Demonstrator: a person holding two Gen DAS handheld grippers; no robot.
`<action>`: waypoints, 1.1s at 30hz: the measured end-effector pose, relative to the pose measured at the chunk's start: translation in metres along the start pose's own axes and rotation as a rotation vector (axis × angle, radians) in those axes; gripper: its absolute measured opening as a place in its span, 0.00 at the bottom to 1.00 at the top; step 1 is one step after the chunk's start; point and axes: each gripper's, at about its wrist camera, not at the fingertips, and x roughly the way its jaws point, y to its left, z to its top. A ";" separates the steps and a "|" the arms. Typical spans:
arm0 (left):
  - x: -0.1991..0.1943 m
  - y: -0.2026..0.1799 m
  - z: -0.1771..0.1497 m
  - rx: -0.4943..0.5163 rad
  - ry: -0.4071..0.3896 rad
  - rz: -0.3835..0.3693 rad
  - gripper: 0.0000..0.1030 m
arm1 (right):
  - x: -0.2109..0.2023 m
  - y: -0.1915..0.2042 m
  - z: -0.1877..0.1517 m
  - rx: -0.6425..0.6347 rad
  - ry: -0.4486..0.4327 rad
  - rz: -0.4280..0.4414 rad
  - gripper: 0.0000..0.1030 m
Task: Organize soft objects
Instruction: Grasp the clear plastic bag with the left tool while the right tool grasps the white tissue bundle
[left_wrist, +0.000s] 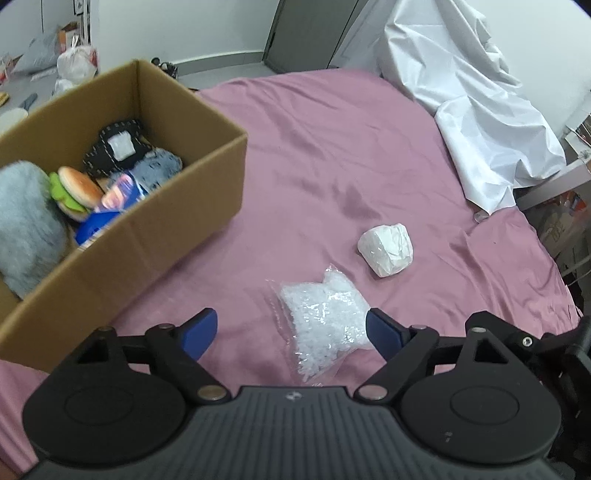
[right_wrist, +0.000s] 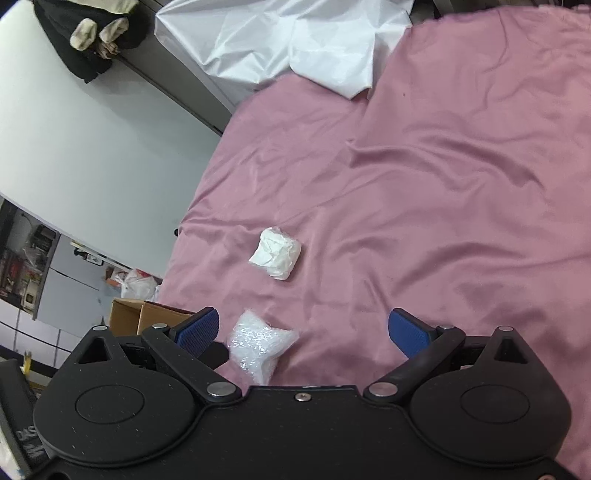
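Note:
A cardboard box (left_wrist: 155, 236) stands on the pink bed sheet at the left and holds several soft toys, among them a plush burger (left_wrist: 75, 192) and a grey furry toy (left_wrist: 26, 221). A clear bag of white beads (left_wrist: 325, 321) lies on the sheet between the fingers of my open, empty left gripper (left_wrist: 291, 334). A white wrapped bundle (left_wrist: 386, 245) lies beyond it. In the right wrist view my right gripper (right_wrist: 303, 334) is open and empty over the sheet, with the bead bag (right_wrist: 258, 345) near its left finger and the white bundle (right_wrist: 276, 253) farther ahead.
A crumpled white sheet (left_wrist: 472, 99) covers the bed's far right corner and also shows in the right wrist view (right_wrist: 295, 40). The pink sheet (right_wrist: 461, 184) spreads wide to the right. Bags and clutter (left_wrist: 75, 61) sit on the floor beyond the box.

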 end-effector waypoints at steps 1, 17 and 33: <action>0.004 -0.001 0.000 -0.010 0.006 -0.003 0.85 | 0.001 0.000 0.001 0.000 -0.001 0.000 0.92; 0.041 -0.016 -0.001 -0.061 0.072 -0.069 0.41 | 0.023 0.000 0.014 -0.028 0.007 -0.038 0.83; 0.007 -0.011 0.036 -0.060 -0.048 -0.011 0.31 | 0.051 0.021 0.031 -0.065 -0.001 0.007 0.73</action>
